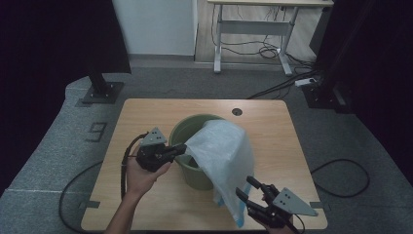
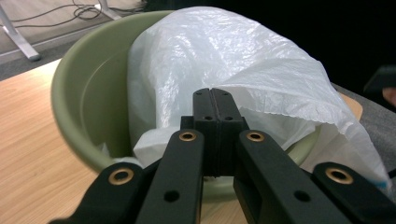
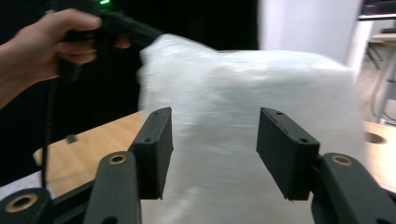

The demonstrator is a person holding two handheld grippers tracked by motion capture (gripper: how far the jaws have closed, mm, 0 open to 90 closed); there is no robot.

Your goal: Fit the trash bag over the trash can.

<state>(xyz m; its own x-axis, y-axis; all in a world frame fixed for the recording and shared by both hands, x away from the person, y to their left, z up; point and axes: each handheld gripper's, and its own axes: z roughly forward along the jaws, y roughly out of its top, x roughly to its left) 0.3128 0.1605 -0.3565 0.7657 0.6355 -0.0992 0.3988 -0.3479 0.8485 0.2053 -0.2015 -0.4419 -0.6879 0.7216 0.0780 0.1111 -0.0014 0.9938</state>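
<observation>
Wooden table on grey carpet, desk legs far behind. Green bin mid-table; white bag draped over its right rim. My left gripper clamped on the bag's edge; right gripper jaws apart, near right.

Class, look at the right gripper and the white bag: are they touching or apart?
Apart. In the right gripper view the right gripper stands open, its fingers bare, with the bag beyond them; nothing is pinched between the pads.
</observation>
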